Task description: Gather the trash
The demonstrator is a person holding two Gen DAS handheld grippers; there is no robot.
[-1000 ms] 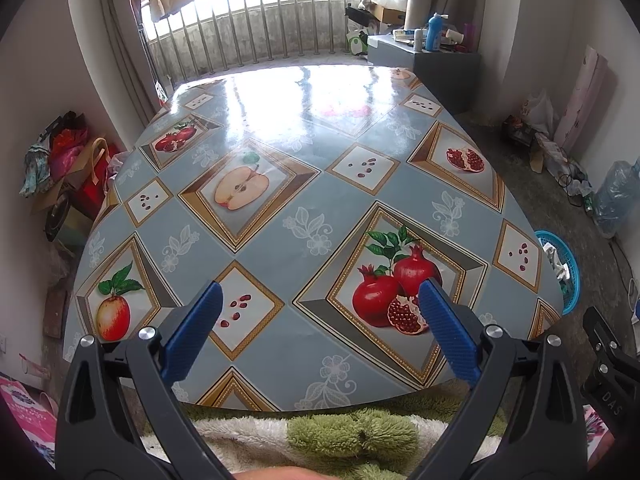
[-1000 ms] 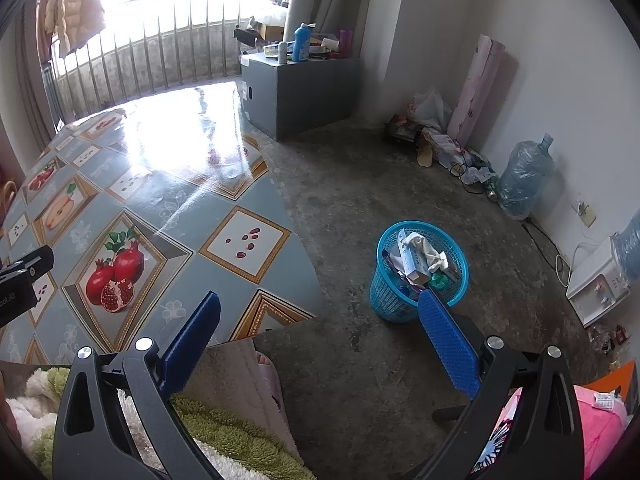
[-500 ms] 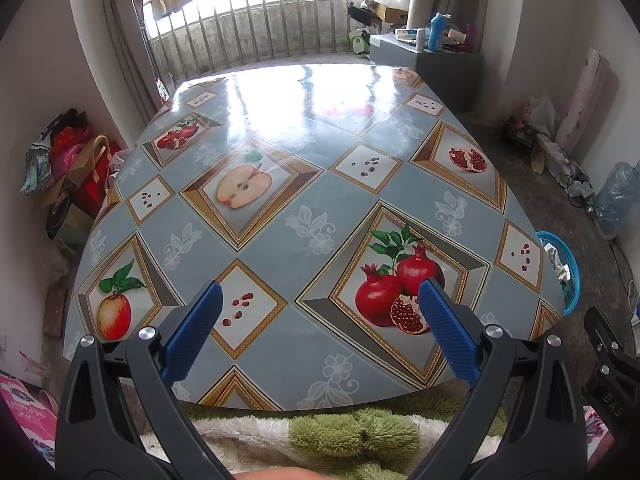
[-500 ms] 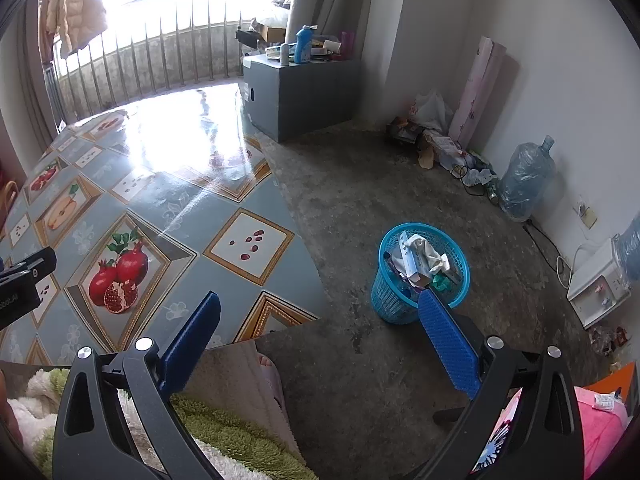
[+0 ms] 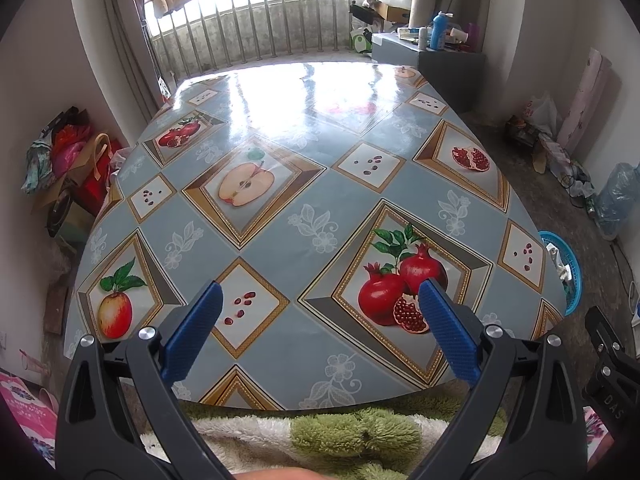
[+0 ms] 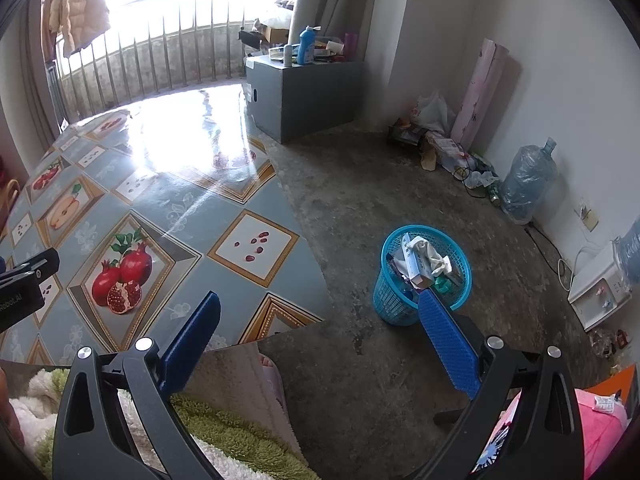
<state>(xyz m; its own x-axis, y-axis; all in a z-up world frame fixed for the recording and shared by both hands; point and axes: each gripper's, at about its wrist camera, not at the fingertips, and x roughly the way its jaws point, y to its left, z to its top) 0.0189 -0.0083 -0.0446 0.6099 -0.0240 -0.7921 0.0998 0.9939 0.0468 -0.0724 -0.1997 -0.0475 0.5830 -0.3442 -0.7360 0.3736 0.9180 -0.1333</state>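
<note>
Both the left gripper (image 5: 316, 320) and right gripper (image 6: 320, 328) gape wide, holding nothing. Trash fills the blue wastebasket (image 6: 390, 296) at frame centre; the fruit-print tablecloth (image 5: 280, 256) looks bare, so scan the floor next.

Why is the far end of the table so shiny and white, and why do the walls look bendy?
Left wrist view: window light glares off the glossy tablecloth, washing out its far pattern; the fisheye lens curves the walls. Right wrist view: the same glare whitens the table's far end, while the blue basket stays sharp and evenly lit.
</note>
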